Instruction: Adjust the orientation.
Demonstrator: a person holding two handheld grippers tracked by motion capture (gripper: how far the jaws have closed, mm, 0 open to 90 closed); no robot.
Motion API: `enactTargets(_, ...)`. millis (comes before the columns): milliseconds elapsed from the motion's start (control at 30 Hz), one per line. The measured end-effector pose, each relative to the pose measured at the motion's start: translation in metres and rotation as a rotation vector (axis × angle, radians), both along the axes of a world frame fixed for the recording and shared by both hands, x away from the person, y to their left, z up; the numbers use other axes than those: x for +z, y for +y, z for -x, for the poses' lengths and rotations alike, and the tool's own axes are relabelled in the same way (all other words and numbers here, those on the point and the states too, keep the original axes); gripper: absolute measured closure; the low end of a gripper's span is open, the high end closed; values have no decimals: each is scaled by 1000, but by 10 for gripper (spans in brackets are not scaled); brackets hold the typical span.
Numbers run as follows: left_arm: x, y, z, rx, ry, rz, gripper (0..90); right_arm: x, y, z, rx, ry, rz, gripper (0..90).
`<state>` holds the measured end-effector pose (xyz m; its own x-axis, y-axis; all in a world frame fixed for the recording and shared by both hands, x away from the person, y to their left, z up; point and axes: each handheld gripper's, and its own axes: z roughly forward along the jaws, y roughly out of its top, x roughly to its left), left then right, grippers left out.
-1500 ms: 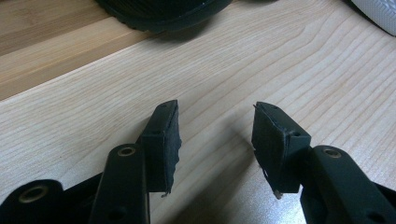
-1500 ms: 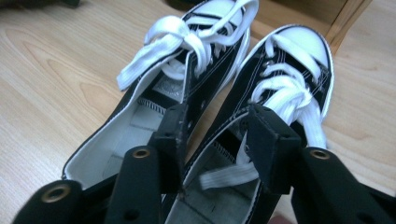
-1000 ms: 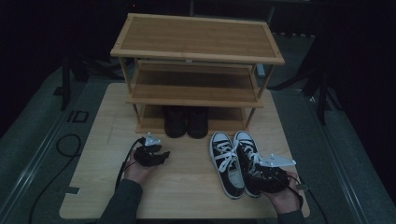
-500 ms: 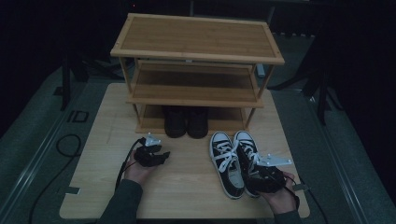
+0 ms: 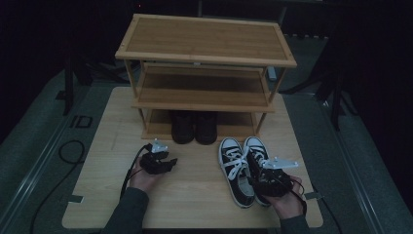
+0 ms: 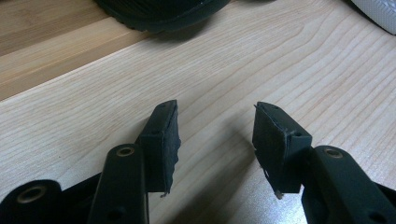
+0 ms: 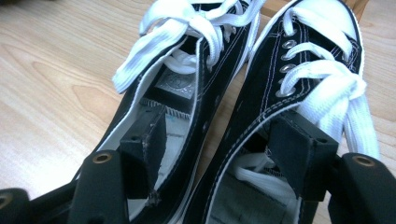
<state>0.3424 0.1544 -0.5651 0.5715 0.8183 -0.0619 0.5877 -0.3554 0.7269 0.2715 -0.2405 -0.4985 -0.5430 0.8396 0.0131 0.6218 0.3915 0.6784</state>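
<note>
the right gripper (image 7: 224,154) is standing with its jaws spread wide, one jaw dipping into each of the two sneakers so that the shoes' inner walls are sitting side by side between them. the jaws have just been opening, and the pads are not visibly squeezing those walls, so nothing is being gripped. in the high view this gripper (image 5: 265,171) is sitting at the lower right of the frame, over the heels of the pair.

the left gripper (image 6: 215,140) is holding its jaws about half apart over bare wood with nothing between them; in the high view it (image 5: 168,163) is resting at the lower left of centre, well apart from the sneakers.

the left sneaker (image 5: 236,170) and the right sneaker (image 5: 254,153) are lying together on the table (image 5: 195,195), toes pointing toward the rack (image 5: 204,44), just in front of its right leg.

judging from this, the work of putting shoes on the rack is partly done: the dark pair of shoes (image 5: 195,127) is already sitting on the lowest shelf, while the sneakers are waiting to be pinched together, lifted and shelved.

counting: two sneakers, two dark shoes, one rack with three shelves, two grippers, one table.
</note>
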Motion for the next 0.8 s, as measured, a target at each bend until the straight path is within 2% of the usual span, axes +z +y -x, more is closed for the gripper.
enactTargets(233, 0, 0, 0, -2, 1, -2, 509, -3, 9, -10, -28, 26, 17, 385)
enactTargets(533, 0, 0, 0, -1, 1, 1, 509, -4, 17, -18, -92, 49, 69, 518)
enactTargets(800, 0, 0, -1, -4, -2, 2, 509, -6, 28, -23, -77, 57, 185, 537)
